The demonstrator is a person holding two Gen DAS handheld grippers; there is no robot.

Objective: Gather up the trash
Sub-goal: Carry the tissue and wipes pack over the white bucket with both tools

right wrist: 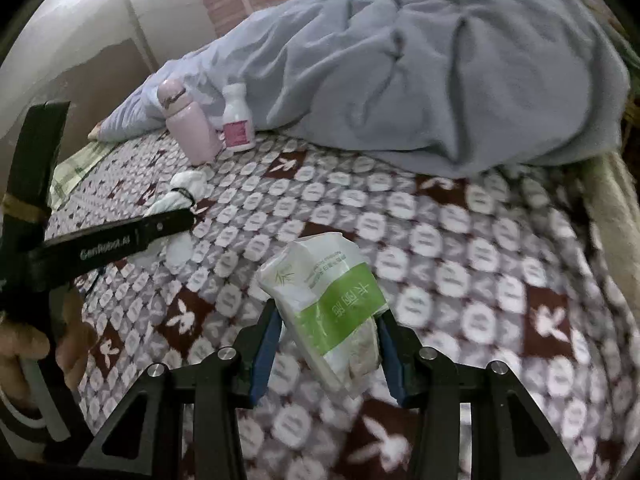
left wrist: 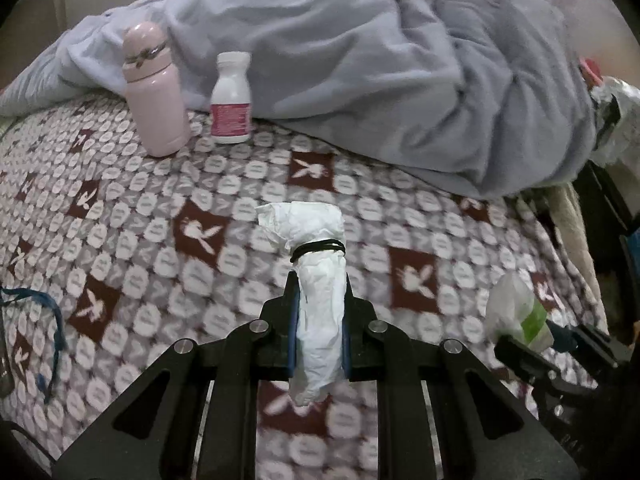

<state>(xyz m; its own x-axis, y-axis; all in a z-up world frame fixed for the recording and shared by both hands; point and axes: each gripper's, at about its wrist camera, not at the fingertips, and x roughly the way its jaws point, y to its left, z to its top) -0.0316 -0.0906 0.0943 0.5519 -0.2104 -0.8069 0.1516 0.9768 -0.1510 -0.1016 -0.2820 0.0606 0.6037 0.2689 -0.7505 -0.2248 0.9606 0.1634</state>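
My left gripper (left wrist: 319,280) is shut on a rolled white tissue bundle (left wrist: 316,280) tied with a black hair band, held above the patterned bedspread (left wrist: 160,216). My right gripper (right wrist: 326,312) is shut on a white and green tissue packet (right wrist: 324,292), also held above the bedspread (right wrist: 460,240). The packet and right gripper show at the right in the left wrist view (left wrist: 516,312). The left gripper and its bundle (right wrist: 176,200) show at the left in the right wrist view.
A pink flask (left wrist: 154,92) and a white bottle with a pink label (left wrist: 232,100) stand at the back against a rumpled grey-blue blanket (left wrist: 380,64). A blue cord (left wrist: 48,320) lies at the left. The bed's edge with clutter (left wrist: 612,120) is on the right.
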